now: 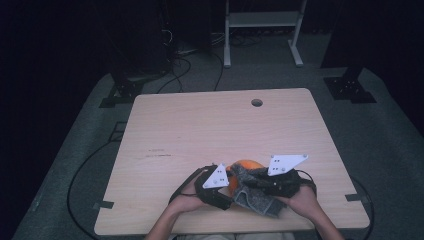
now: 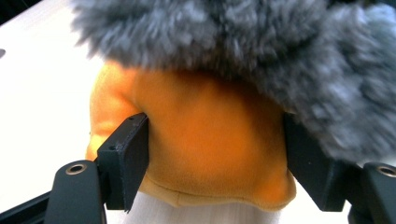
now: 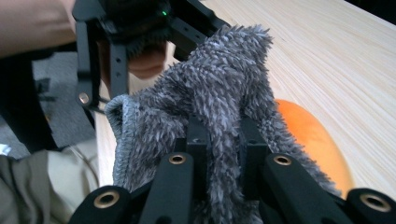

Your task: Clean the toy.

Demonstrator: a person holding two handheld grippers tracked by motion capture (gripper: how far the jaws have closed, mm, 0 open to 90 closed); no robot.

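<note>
An orange plush thing [image 1: 246,164] lies on the wooden table [image 1: 215,125] near its front edge, with a grey fuzzy cloth [image 1: 256,194] draped over its near side. In the left gripper view, my left gripper [image 2: 215,128] has both jaws pressed against the sides of the orange plush [image 2: 205,163], under the grey cloth [image 2: 233,42]. My right gripper [image 3: 224,126] is shut on a fold of the grey cloth [image 3: 219,74], held just above the orange plush [image 3: 310,137]. In the high view the left gripper [image 1: 230,184] and right gripper [image 1: 254,183] face each other across the bundle.
A round hole [image 1: 257,102] sits near the table's far edge. A white stand [image 1: 262,20] and cables [image 1: 175,70] are on the floor behind the table. The person's forearms come in over the front edge [image 1: 230,231].
</note>
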